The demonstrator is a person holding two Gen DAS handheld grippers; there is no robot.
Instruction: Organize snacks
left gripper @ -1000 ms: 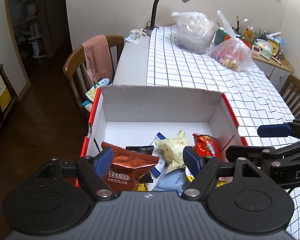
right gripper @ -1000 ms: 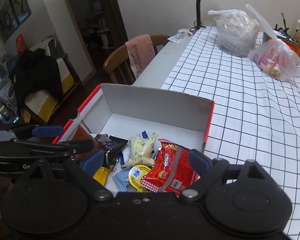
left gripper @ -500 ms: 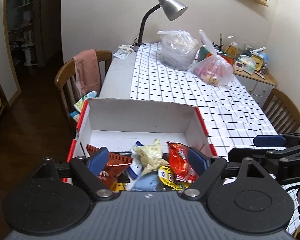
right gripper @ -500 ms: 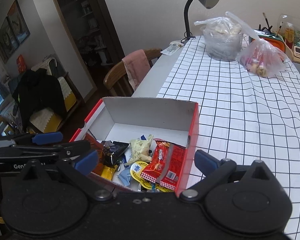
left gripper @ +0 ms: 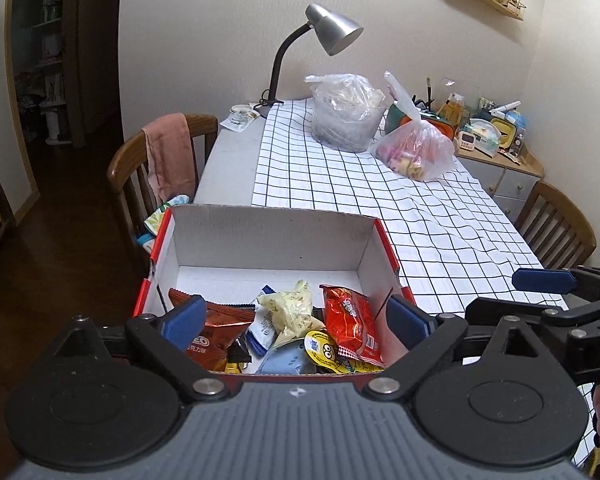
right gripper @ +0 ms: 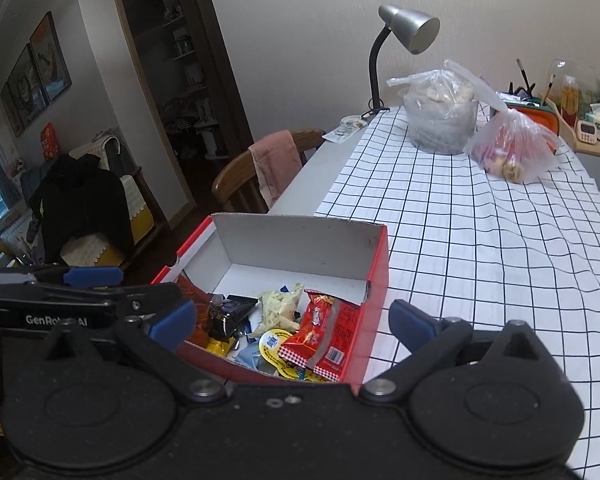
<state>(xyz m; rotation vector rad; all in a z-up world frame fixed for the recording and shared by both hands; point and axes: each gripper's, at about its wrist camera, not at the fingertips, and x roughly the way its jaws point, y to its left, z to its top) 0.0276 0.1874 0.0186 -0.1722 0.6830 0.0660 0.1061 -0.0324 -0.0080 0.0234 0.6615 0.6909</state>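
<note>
Both grippers are hanging side by side over the near end of a red cardboard box (left gripper: 386, 240) with a white inside, each one angled downward and forward along the table. The left gripper (left gripper: 296, 320) is pointing into the box, its jaws spread wide and having just been opening; the snacks are lying below the gap between its blue fingers (left gripper: 182, 318), but nothing is being pressed or carried. The right gripper (right gripper: 290, 320) is sitting a little to the right, jaws likewise spread wide and pinching nothing, with one finger over the box and the other out over the checked tablecloth (right gripper: 480, 240), so that the box's red right wall is lying between them. The snacks are piled at the near end of the box: a brown Oreo packet (left gripper: 216, 334) at the left, a pale yellow bag (left gripper: 292, 310) in the middle, a red packet (left gripper: 352, 326) leaning at the right, and a round yellow lid (left gripper: 322, 350) with a light blue wrapper (left gripper: 280, 364) beside it at the front. The far half of the box is lying bare. At the right edge of the left view a dark shape is possibly part of a hand, though it is too cropped to tell. Farther along the table are standing a grey desk lamp (left gripper: 332, 34) and two plastic bags (left gripper: 416, 150).
</note>
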